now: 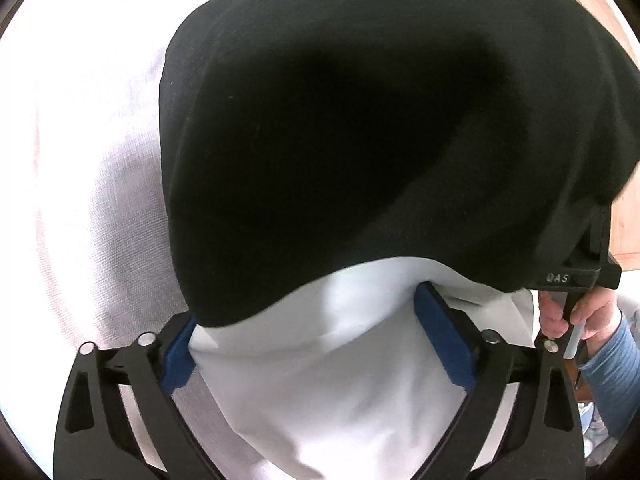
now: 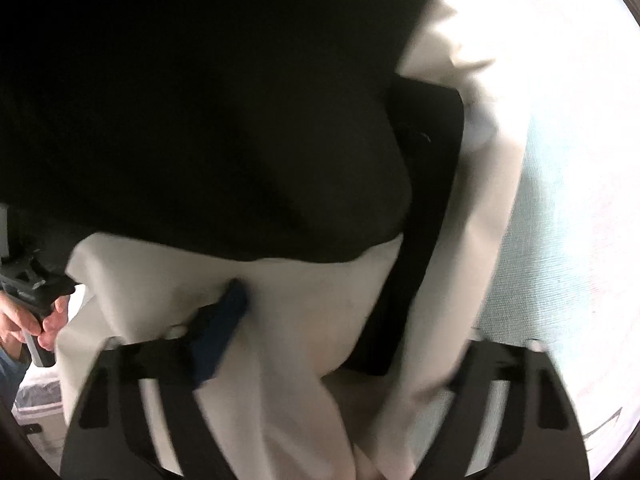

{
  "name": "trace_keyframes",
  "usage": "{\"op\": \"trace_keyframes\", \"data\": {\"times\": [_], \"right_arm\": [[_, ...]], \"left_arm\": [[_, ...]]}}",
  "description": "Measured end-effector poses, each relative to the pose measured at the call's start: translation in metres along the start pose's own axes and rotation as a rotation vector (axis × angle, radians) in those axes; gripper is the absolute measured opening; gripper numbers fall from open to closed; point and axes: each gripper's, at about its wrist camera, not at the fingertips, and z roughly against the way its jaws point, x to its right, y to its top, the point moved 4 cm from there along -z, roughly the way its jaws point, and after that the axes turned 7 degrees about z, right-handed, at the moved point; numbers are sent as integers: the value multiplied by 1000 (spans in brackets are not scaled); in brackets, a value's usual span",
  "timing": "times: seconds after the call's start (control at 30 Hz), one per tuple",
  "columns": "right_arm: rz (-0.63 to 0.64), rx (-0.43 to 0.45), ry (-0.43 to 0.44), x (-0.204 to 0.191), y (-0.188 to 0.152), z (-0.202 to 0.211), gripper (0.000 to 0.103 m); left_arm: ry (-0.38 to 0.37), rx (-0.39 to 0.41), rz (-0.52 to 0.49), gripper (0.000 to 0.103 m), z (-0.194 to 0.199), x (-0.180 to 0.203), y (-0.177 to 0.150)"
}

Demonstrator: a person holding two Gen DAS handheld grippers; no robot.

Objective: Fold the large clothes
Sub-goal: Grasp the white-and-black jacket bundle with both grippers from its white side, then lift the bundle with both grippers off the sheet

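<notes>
The left claw [image 1: 308, 336], nearest its own camera, stands with its two blue-padded fingers [image 1: 442, 340] wide apart, and a fold of smooth white cloth [image 1: 320, 360] runs between them without either pad plainly pressing on it; the left pad is half hidden under the hem of a large black knitted garment [image 1: 340, 140]. That black garment spreads outward from the claw over a pale woven white surface [image 1: 80, 160], with the white cloth peeping out beneath its lower edge. At the right edge of this view a hand [image 1: 576, 312] in a blue sleeve [image 1: 616, 364] grips the black handle of the other tool, and a strip of brown wooden floor [image 1: 624, 232] shows beyond it. In the right wrist view, which is blurred, the right claw [image 2: 344, 336] also has white cloth [image 2: 300, 320] bunched between its fingers; the blue pad on the left finger [image 2: 220, 328] lies against the cloth, while the right finger is buried behind a fold, so I cannot tell whether the claw is clamped. Above it the black garment [image 2: 200, 120] fills most of the view, a dark flat panel [image 2: 424, 200] slants down along the cloth, and the bright white surface [image 2: 560, 200] lies to the right. A hand [image 2: 36, 320] shows at the left edge, on a dark handle.
</notes>
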Motion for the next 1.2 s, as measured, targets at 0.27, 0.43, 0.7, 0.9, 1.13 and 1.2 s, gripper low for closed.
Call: {"op": "trace_keyframes", "data": {"times": [0.27,0.43,0.7,0.9,1.13,1.2], "right_arm": [[-17,58,16,-6,-7,13,27],[-51,27,38,-8,-3,-8,42],[8,46,-23,-43,-2,-11,24],[37,104,-56,-66,-6,8,16],[33,82,-49,-72,-8,-1,16],[45,77,-52,-76,-6,-3,16]], "left_arm": [[7,17,-46,80,11,14,-4],[20,38,-48,81,11,15,-6],[35,90,-64,67,24,32,-28],[27,136,-95,49,49,43,-42],[76,117,-63,67,50,38,-39],[158,139,-70,91,52,38,-40]]}}
